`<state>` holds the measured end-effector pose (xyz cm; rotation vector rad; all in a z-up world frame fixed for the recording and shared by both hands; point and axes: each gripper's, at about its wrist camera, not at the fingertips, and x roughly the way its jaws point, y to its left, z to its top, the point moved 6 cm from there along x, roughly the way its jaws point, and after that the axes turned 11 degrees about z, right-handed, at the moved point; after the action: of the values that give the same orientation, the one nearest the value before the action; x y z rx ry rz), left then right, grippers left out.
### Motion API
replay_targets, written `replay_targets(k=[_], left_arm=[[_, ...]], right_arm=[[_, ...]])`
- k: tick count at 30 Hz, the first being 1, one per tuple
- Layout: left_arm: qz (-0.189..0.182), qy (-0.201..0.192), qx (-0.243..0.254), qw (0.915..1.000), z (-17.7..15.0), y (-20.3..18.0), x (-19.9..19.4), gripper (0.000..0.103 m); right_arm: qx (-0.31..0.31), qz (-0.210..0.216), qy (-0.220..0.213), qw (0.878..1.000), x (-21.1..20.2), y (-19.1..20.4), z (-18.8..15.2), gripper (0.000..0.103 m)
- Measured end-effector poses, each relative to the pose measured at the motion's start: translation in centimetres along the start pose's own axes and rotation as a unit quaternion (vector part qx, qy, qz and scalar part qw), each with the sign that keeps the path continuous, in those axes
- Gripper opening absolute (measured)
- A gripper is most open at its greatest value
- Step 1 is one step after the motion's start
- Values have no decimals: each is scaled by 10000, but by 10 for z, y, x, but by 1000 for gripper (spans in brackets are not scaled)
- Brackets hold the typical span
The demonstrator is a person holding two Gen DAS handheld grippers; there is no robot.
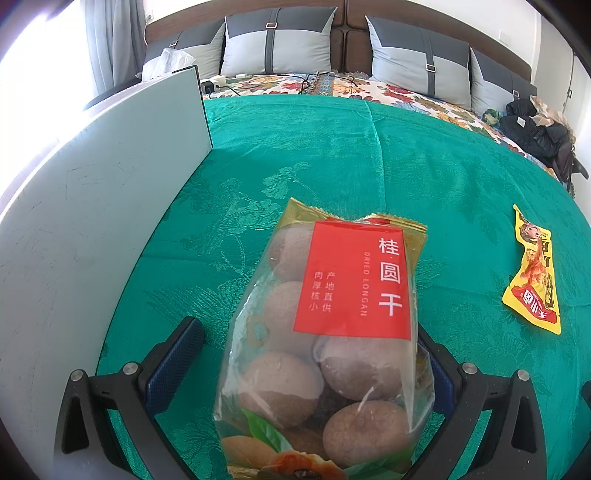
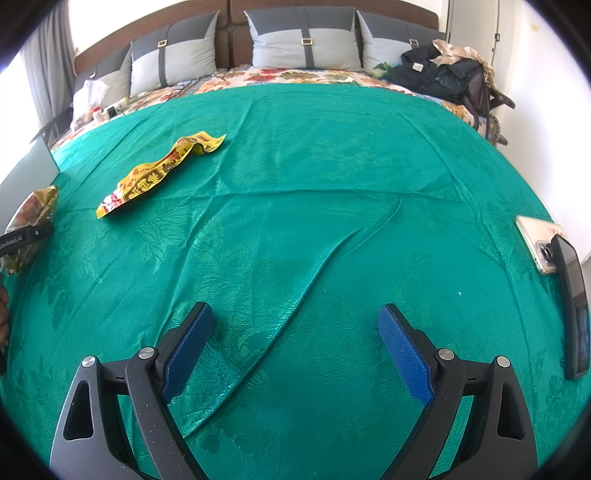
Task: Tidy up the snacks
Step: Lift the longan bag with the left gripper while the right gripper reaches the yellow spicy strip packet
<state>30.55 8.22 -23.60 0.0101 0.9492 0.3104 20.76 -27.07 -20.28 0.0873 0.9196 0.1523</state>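
Left tongs (image 1: 310,354) clamped on longan bag (image 1: 328,332) beside white panel (image 1: 92,206); right tongs (image 2: 295,332) apart above bare green cloth (image 2: 332,166).

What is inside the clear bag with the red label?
The clear bag holds round brown dried longans; about five show. The red label hides any behind it, so the full number is unknown.

A home bedroom — a bed (image 2: 295,155) under green cloth, pillows (image 2: 303,40) against the headboard (image 1: 347,33).
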Motion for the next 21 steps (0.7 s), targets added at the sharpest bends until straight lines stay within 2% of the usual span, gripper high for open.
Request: replay_targets(k=[2,4,6,10,15,19,21], left_arm=[[3,-1,1,10000,0,0,0,103],[-1,-1,-1,10000,0,0,0,103],[0,-1,-1,10000,0,0,0,103],[0,-2,0,10000,0,0,0,103],[-1,-1,-1,10000,0,0,0,103],[-2,-2,-2,10000,0,0,1,103],[2,-2,0,10000,0,0,0,103]], right_arm=[[161,-9,216,9996,2,1,4,93],[507,387,141,9979,-1,14,19,92],[587,749,10,9955,1,38,44,92],[846,1138,352,9893,43,84,92,92],[1006,571,851,9896,108,117,116,92],[247,-74,890,9957,126,139,120,94],[36,75,730,9973,127,143,121,94]])
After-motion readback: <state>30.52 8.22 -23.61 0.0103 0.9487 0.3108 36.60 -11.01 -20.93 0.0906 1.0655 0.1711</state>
